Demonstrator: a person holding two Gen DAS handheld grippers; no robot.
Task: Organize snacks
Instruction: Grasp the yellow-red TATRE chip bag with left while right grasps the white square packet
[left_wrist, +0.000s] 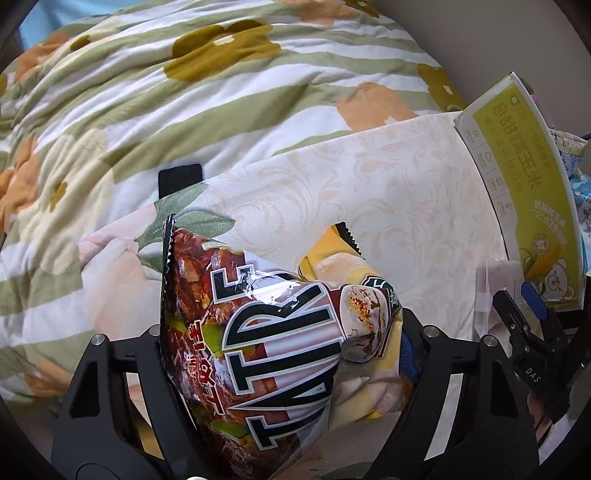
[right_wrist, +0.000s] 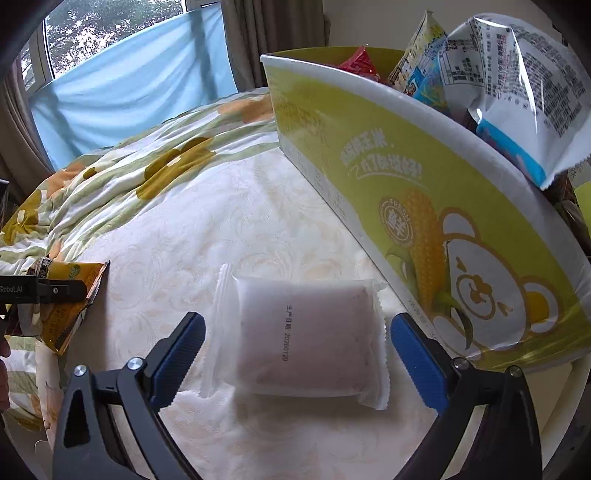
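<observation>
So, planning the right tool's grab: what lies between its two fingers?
In the right wrist view, the open right tool straddles a white sealed snack packet lying flat on the bedsheet.

A frosted white snack packet (right_wrist: 303, 336) lies flat beside the yellow-green corn box (right_wrist: 424, 206) of snacks.

Both wrist views look low and close across the bed (right_wrist: 229, 221), sharing the yellow box (left_wrist: 524, 184).
</observation>
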